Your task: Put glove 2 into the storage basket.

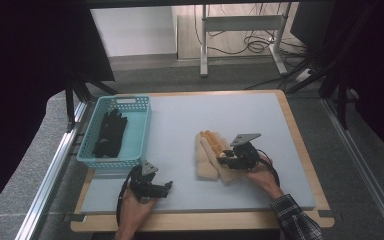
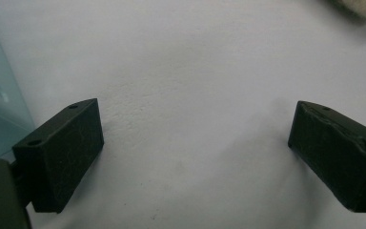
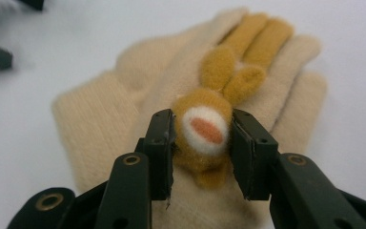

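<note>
- We see the right gripper (image 3: 202,152) pinching a small mustard-yellow plush piece (image 3: 205,131) with a white and orange patch, one jaw on each side of it.
- That piece sits on top of a cream glove (image 3: 119,109) lying flat on the grey mat (image 1: 180,125). The glove's long axis runs straight ahead of this gripper, its fingers pointing away and its cuff off to the left in the right gripper view.
- From above, the right hand (image 1: 262,175) comes in low from the near edge, with the gripper (image 1: 230,157) leaning over the glove's (image 1: 207,167) near end.
- The left gripper (image 2: 195,143) is spread wide with bare mat between its jaws, gripping nothing. The teal basket (image 2: 0,109) is just beside its left jaw, and a corner of the glove lies far ahead to its right.
- The left hand (image 1: 137,205) rests near the table's (image 1: 300,140) front edge, well apart from the glove, so the right is the nearer one.
- A black glove (image 1: 110,132) lies in the basket (image 1: 140,127), beyond the left gripper (image 1: 155,186).
- We judge any lift would turn on whether the plush is sewn to the glove, which we cannot tell.
</note>
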`<state>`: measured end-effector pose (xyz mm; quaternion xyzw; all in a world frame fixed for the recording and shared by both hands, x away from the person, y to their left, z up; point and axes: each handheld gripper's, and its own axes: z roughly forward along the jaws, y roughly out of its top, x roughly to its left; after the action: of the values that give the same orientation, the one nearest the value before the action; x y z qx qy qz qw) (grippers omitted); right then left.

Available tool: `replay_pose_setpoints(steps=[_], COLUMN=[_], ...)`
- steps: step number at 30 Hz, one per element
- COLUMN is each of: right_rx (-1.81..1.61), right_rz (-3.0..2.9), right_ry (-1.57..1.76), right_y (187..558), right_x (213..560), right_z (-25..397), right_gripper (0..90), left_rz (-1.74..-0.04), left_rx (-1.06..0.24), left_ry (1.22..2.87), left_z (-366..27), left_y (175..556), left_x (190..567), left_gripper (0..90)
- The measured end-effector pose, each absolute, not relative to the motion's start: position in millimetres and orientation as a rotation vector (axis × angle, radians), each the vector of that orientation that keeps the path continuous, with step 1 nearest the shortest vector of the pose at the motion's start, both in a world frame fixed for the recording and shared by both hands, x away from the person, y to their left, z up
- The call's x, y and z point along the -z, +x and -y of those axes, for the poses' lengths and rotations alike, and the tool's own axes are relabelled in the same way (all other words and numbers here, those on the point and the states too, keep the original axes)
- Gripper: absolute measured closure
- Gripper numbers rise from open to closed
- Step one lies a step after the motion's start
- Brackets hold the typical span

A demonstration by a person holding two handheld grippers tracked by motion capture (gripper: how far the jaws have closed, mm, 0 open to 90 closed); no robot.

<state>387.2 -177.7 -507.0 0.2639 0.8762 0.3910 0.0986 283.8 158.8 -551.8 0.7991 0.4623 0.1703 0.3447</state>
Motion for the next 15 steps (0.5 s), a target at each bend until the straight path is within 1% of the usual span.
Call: replay_pose_setpoints(steps=[5,9,15], right_rx=[-1.206,-1.231,-1.171], right_rz=[-2.509,-2.464,-2.422], right_ry=[0.876,0.939,1.01], right_y=[377,367,365], right_x=[481,464,456], right_z=[177,167,139], right_gripper=[62.0,61.9,61.6], left_rz=[-1.201,-1.203,-1.201], left_rx=[-0.442,-0.443,-0.443], left_ry=[2.075,2.071,2.071], left_z=[-159,-159,-159], left_y=[284,284,284], left_x=[552,552,552], left_gripper=[4.9,4.9,4.9])
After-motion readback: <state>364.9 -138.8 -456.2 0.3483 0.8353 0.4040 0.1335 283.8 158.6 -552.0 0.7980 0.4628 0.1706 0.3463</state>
